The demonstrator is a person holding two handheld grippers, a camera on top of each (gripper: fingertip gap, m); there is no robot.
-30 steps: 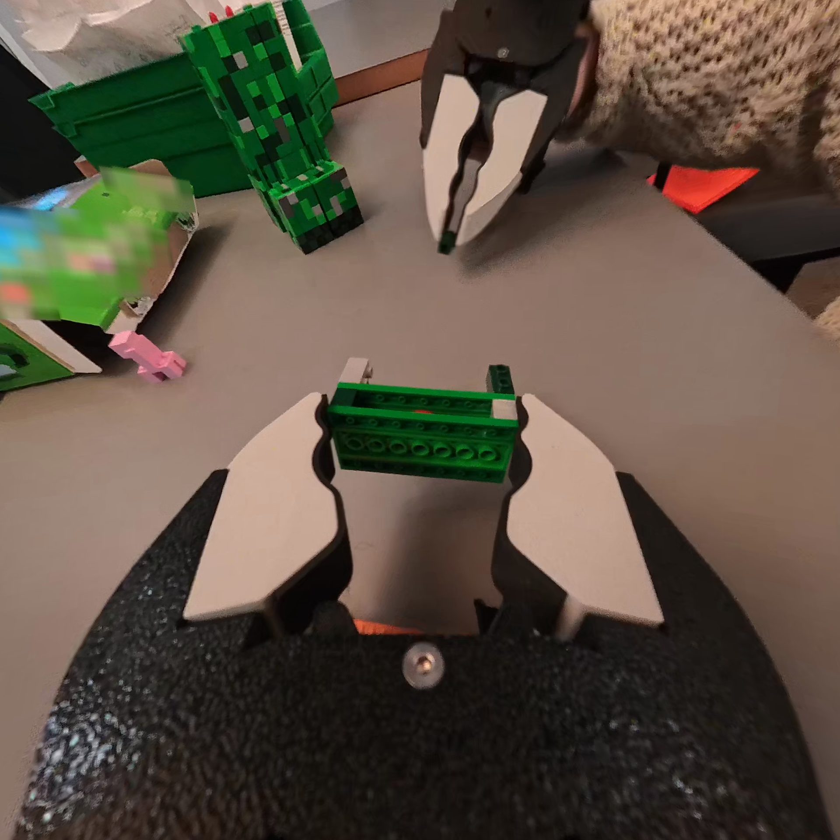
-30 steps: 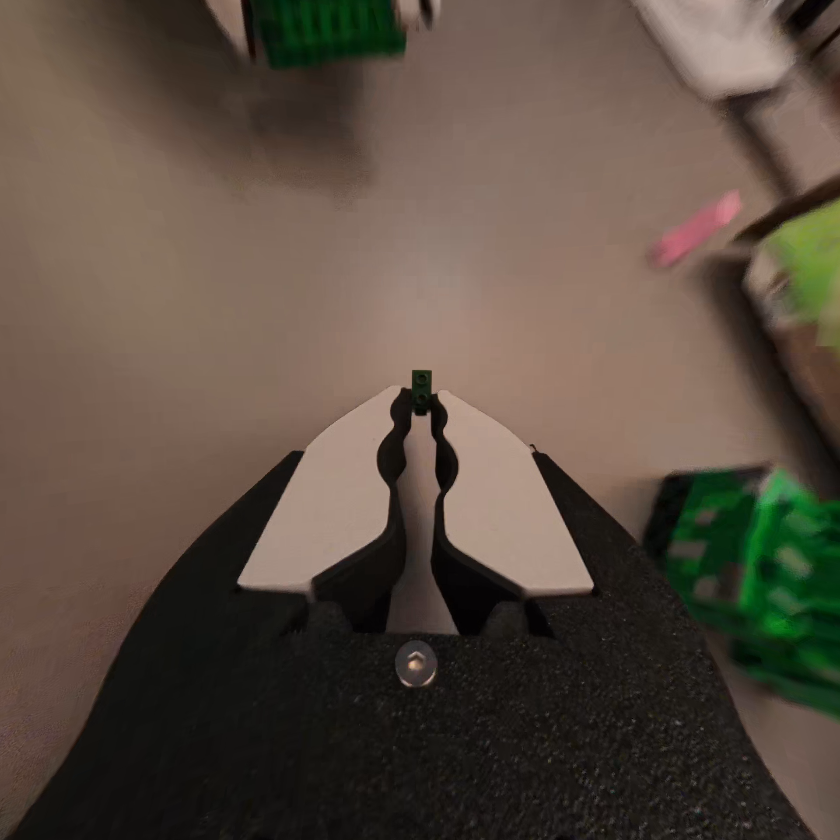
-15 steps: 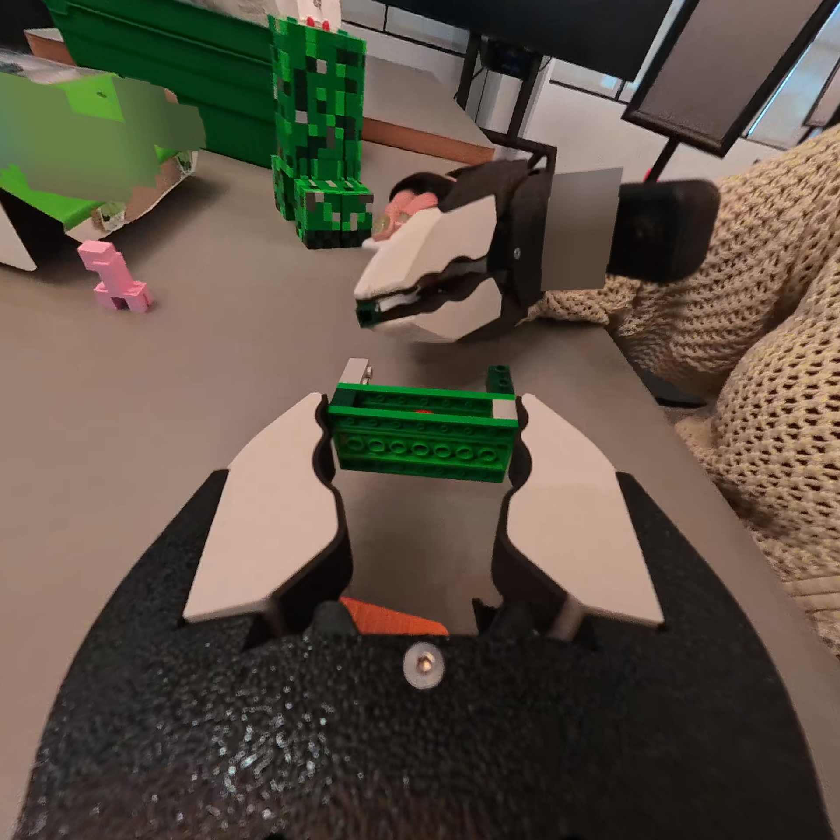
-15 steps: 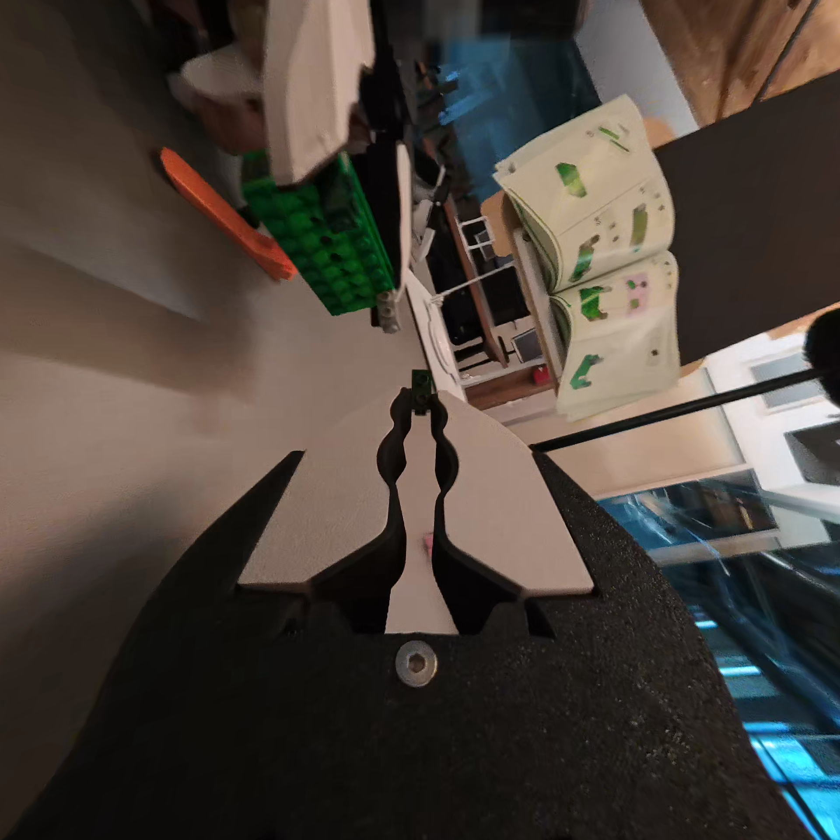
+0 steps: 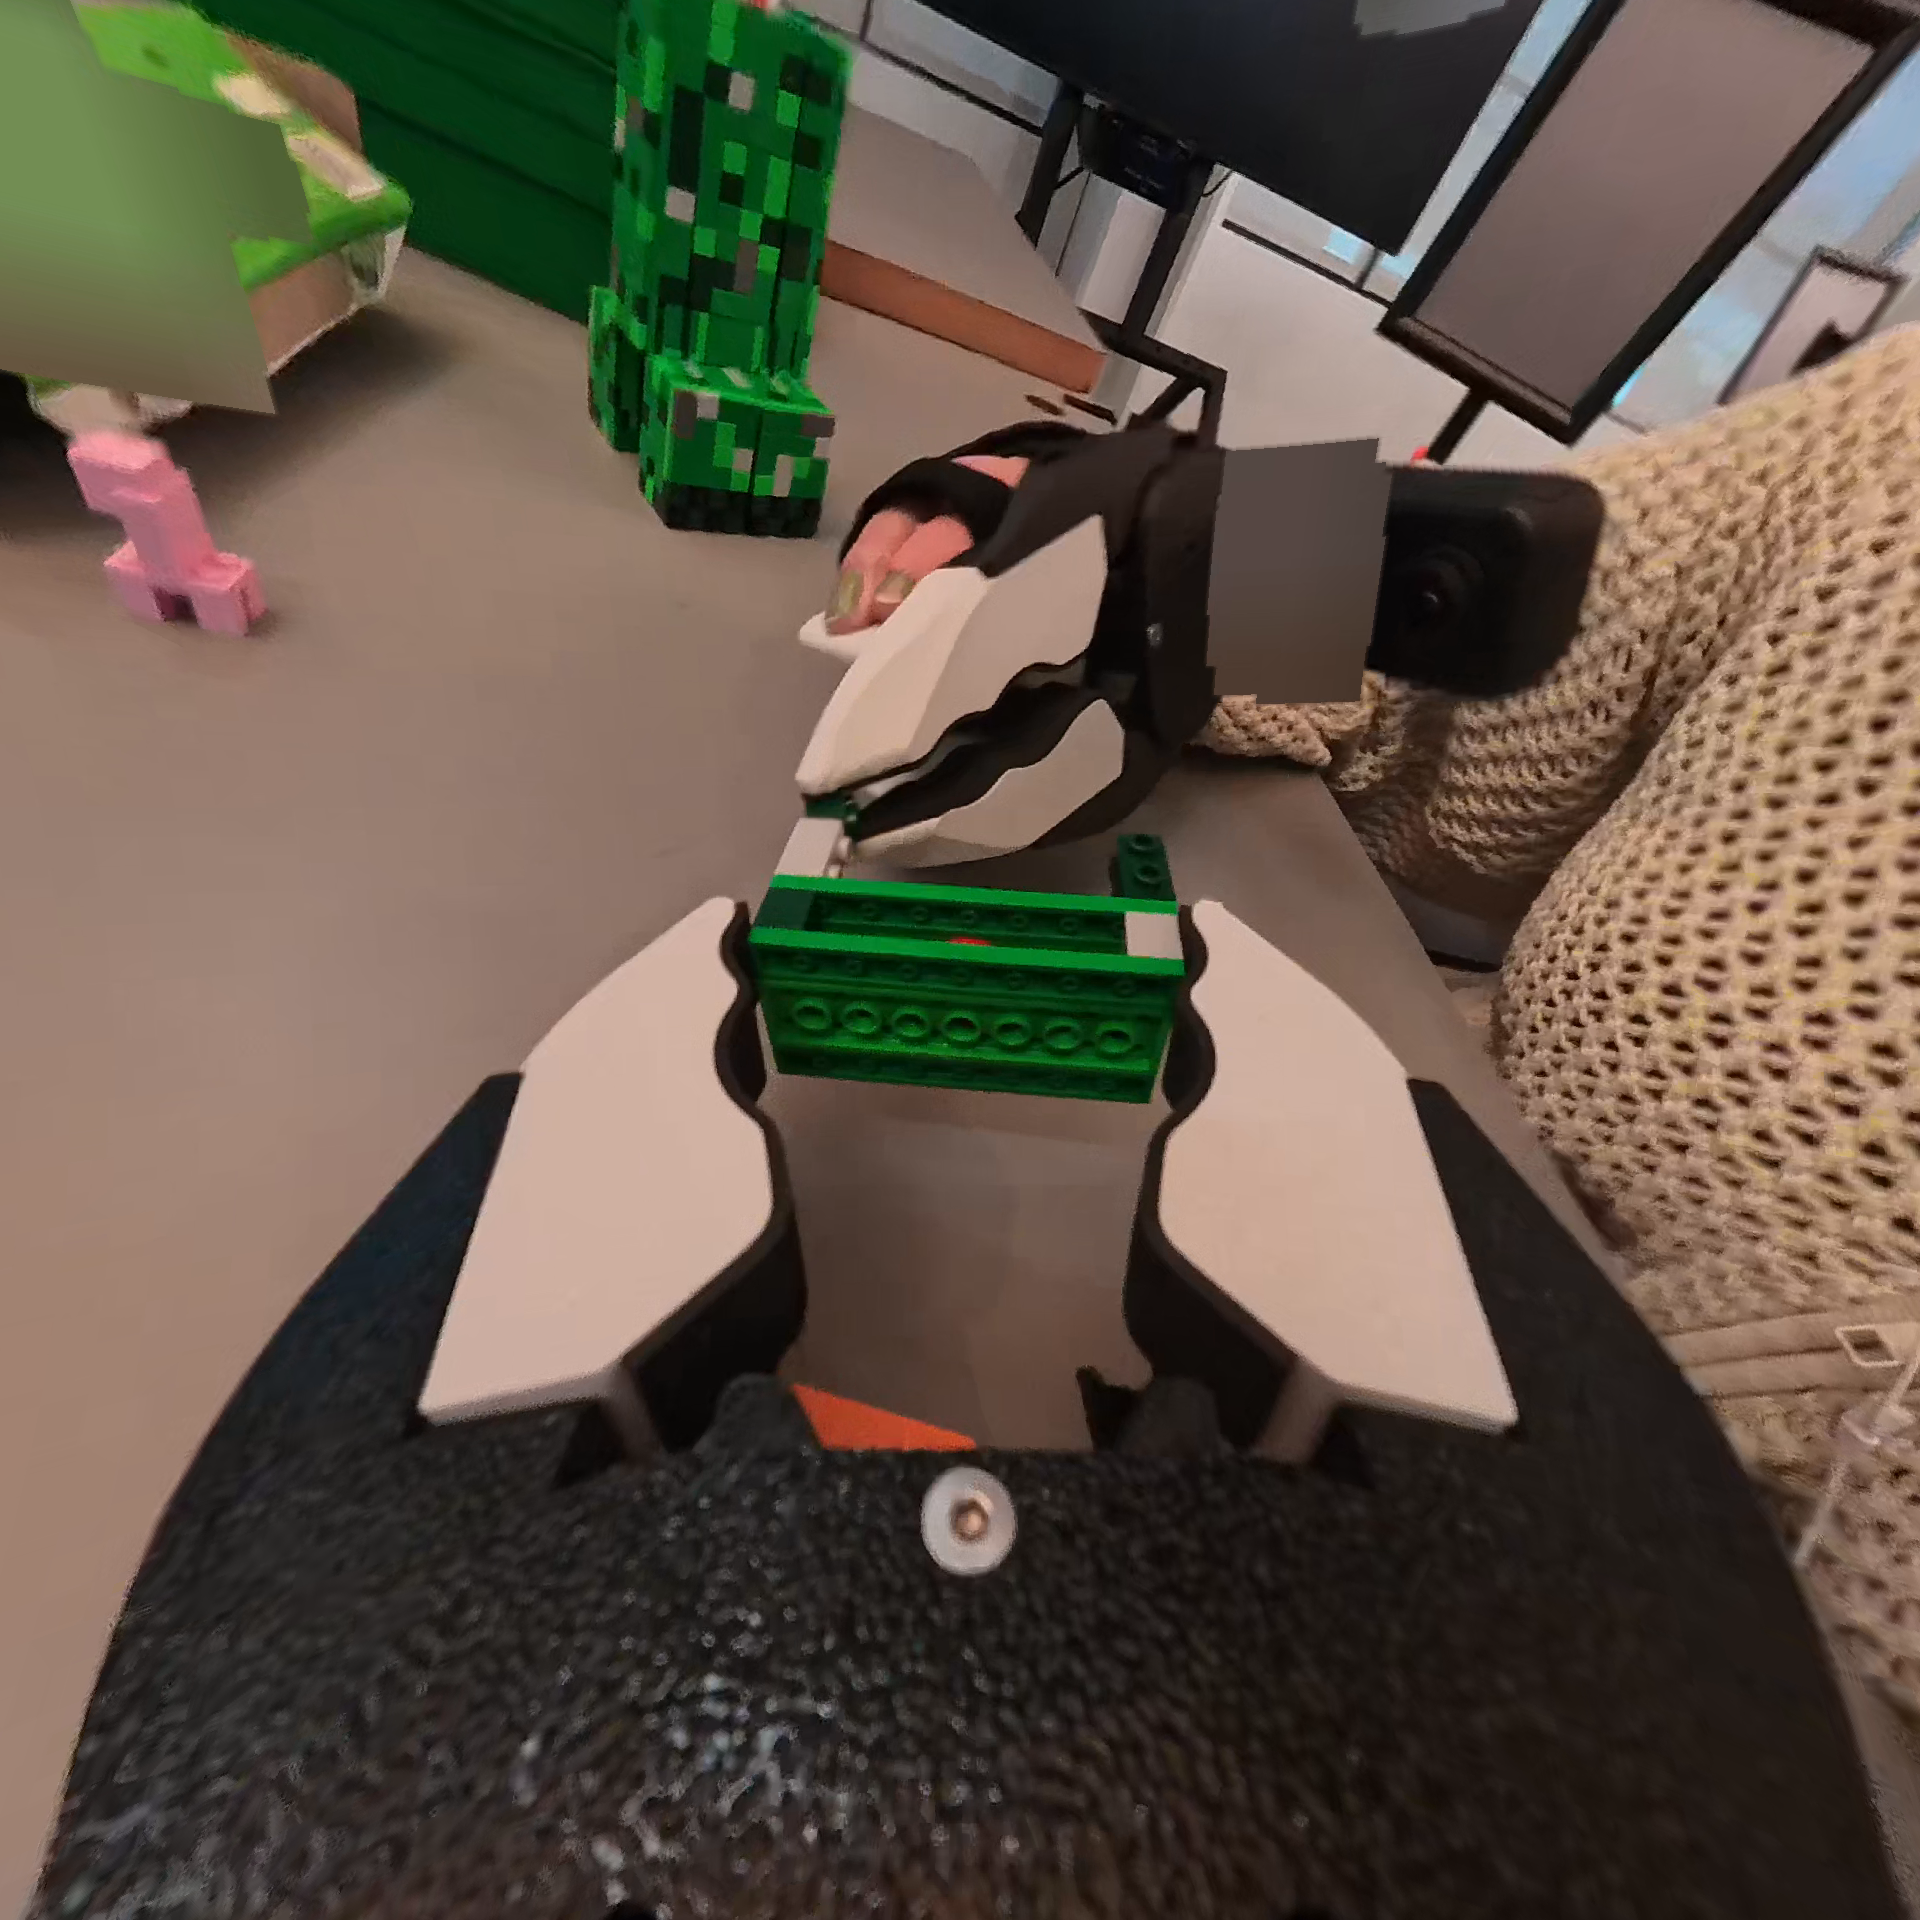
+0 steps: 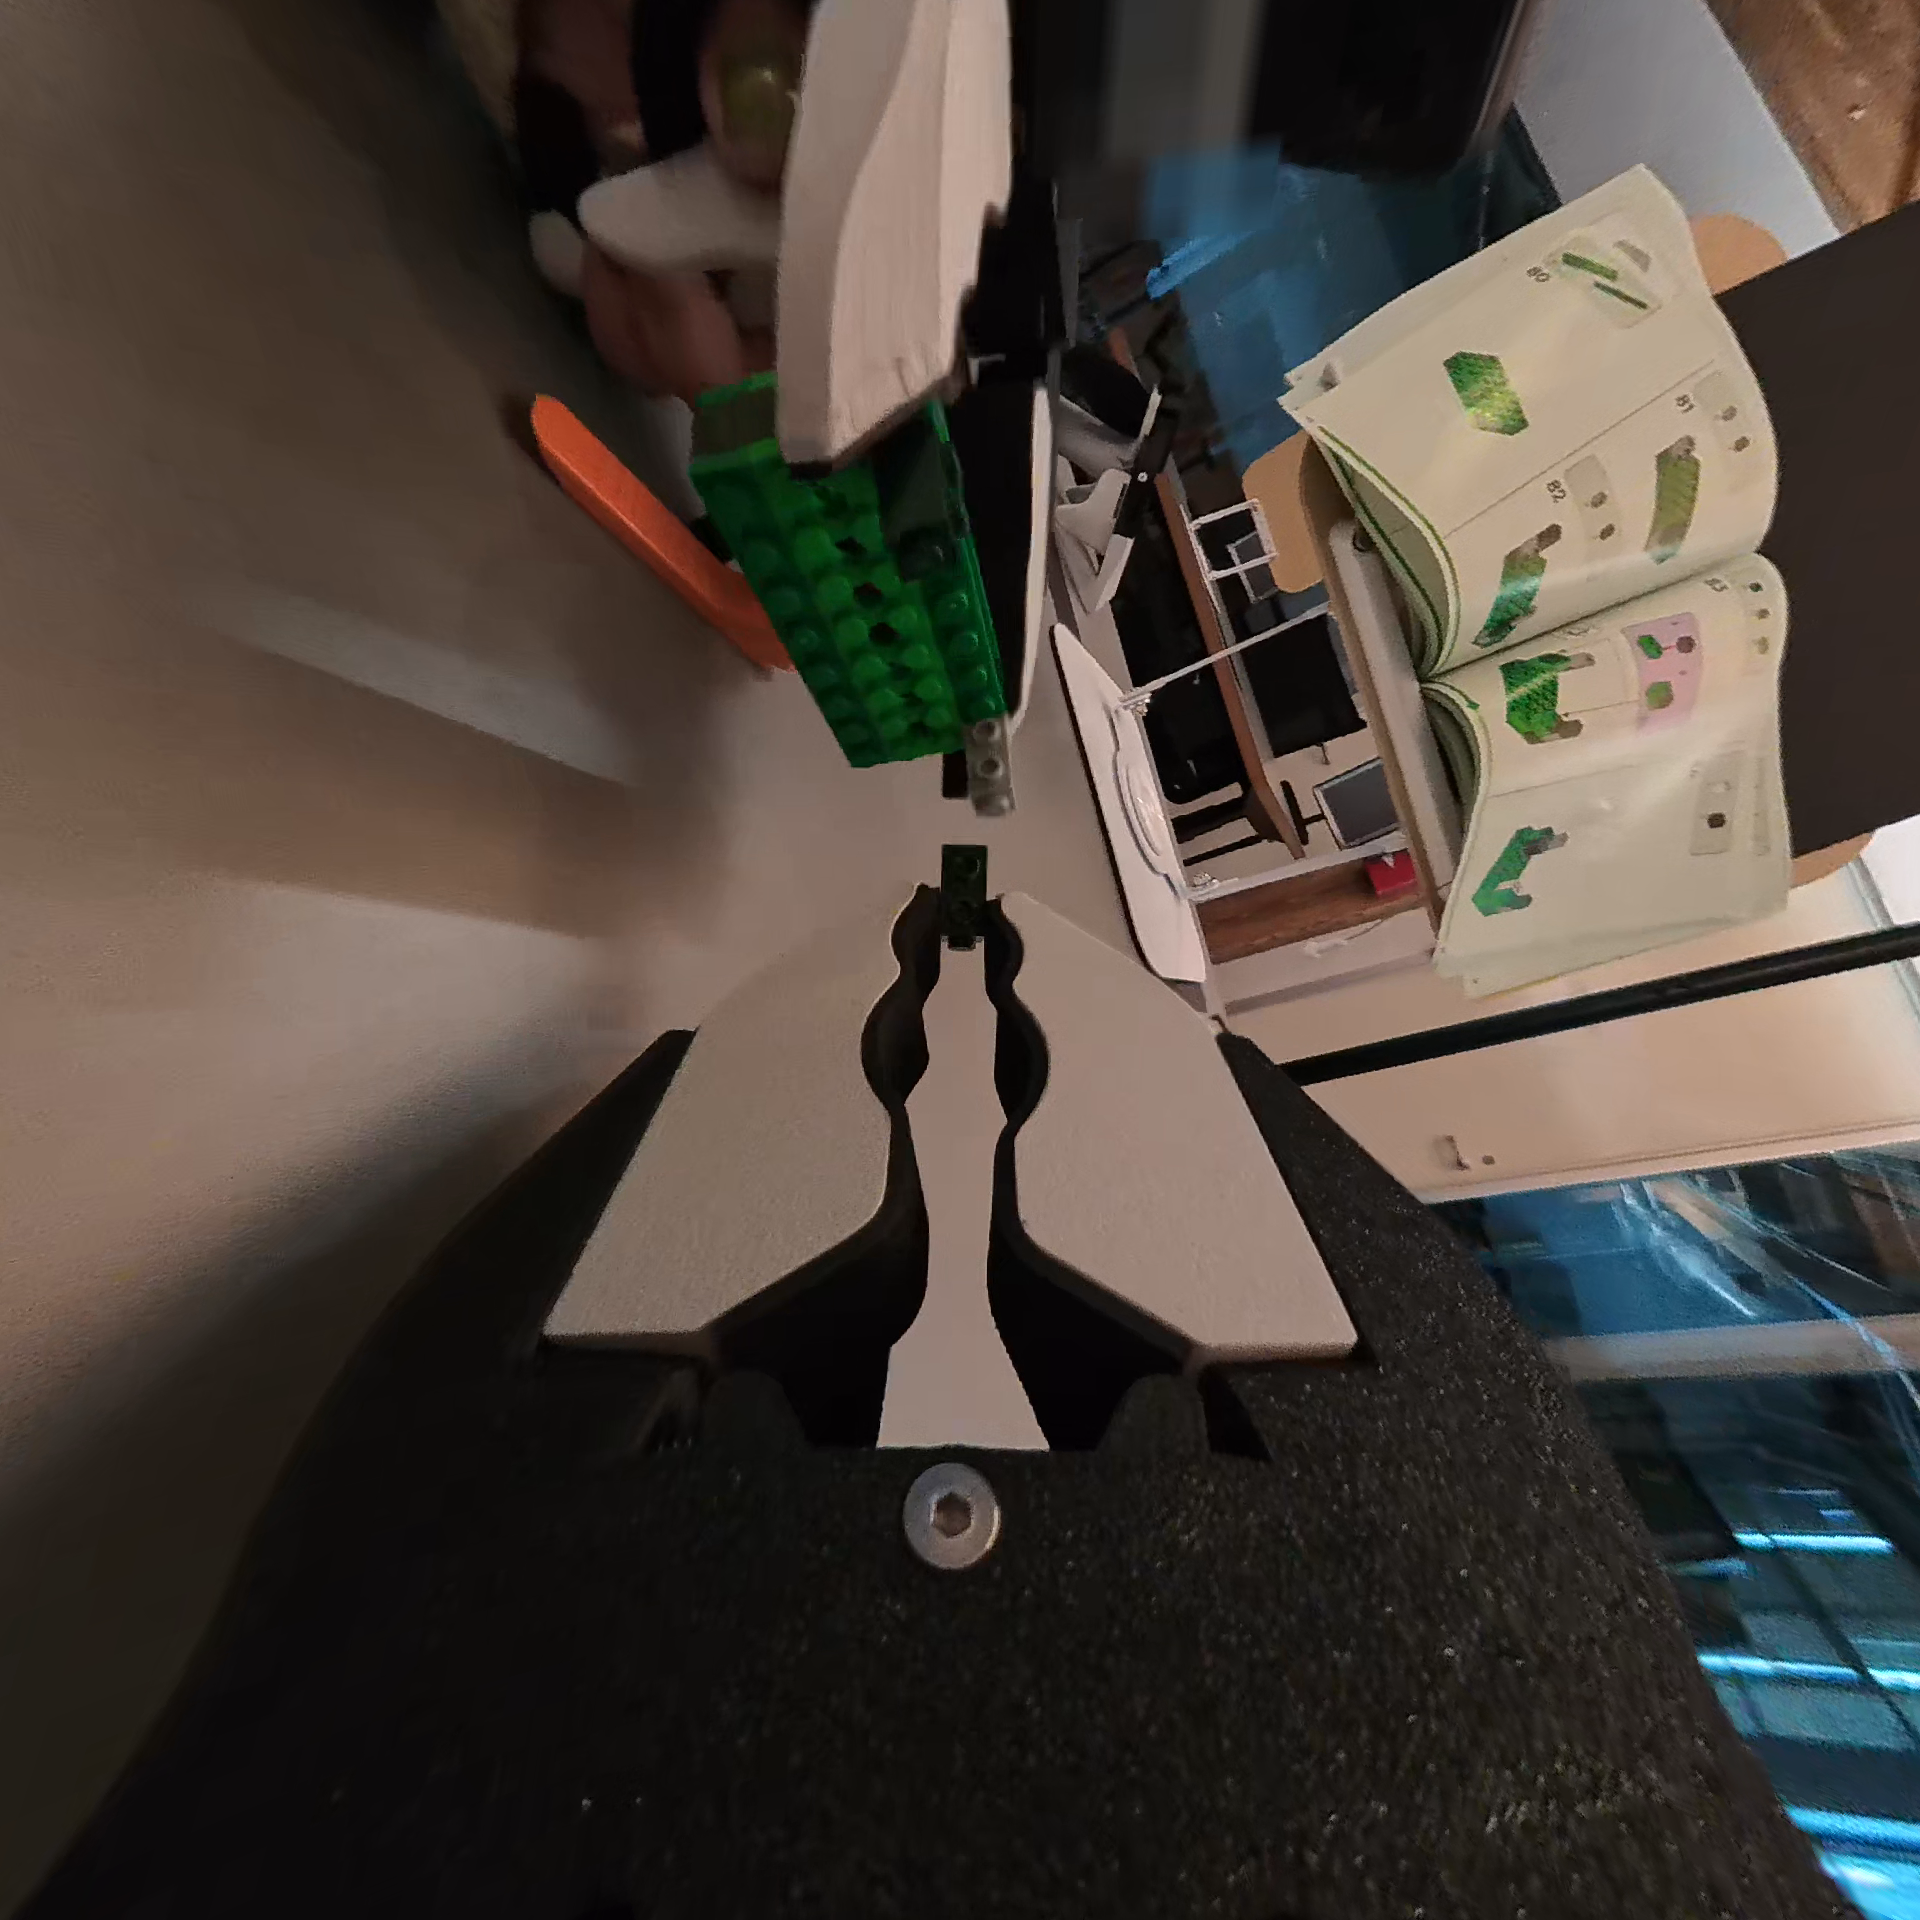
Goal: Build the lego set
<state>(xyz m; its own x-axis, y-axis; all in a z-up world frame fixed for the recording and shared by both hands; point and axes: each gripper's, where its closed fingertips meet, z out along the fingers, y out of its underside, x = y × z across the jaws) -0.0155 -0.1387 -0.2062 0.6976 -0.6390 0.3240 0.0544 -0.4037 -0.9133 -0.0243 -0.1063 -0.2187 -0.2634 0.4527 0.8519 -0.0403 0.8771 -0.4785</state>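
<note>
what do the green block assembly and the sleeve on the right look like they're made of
Green block assembly: hard moulded plastic, slightly glossy, judging by its crisp studs and sharp edges. Sleeve: cream open-weave knit, probably wool or acrylic yarn; the loops show, the fibre cannot be told.

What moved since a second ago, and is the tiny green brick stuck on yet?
The right gripper, shut on the tiny dark green brick, swung from far over the table to the grey corner piece of the green brick frame. A small gap remains, so not yet. The left gripper kept gripping the frame; nothing was released.
</note>
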